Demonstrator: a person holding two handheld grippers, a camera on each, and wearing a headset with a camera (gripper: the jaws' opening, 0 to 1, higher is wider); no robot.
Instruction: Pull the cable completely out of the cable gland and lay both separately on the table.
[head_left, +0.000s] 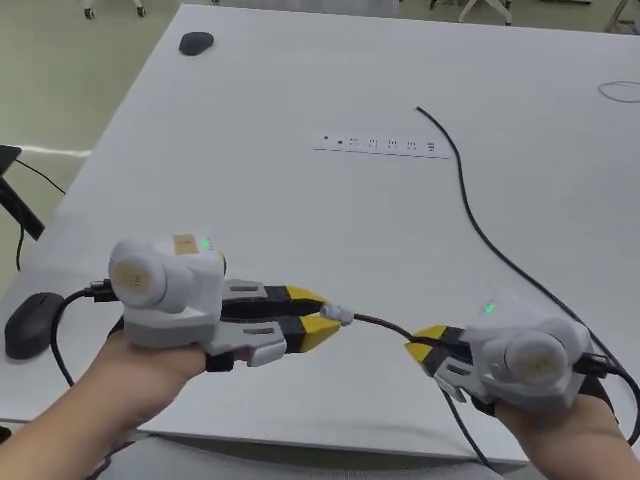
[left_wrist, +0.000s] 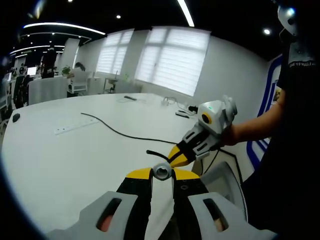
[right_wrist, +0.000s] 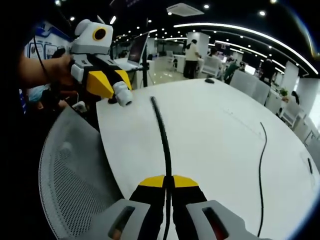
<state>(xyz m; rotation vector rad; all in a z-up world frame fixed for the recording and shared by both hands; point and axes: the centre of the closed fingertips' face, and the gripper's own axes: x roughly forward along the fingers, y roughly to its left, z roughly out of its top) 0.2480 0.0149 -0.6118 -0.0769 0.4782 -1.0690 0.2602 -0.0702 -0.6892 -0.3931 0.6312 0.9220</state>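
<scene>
**Gland in your left, cable in your right, both above the table**

Your left gripper (head_left: 322, 318) has its yellow-tipped jaws closed narrow around the small, pale grey, round plastic cable gland (head_left: 337, 315). In the left gripper view the gland (left_wrist: 161, 171) sits right at the tips, with its open bore facing the camera.

Your right gripper (head_left: 420, 345) is clamped on the thin black cable (head_left: 380, 324), its jaws almost together. In the right gripper view the cable (right_wrist: 164, 135) runs straight out from between the tips. Its free end stops just beside the gland (right_wrist: 123, 95) and is clear of it, not inside.

You are holding both pieces in the air over the near edge of the white table (head_left: 300, 200), so neither rests on it. Farther back on the table lie a white power strip (head_left: 378, 145), a long black cord (head_left: 470, 210) and a dark computer mouse (head_left: 196, 43).
</scene>
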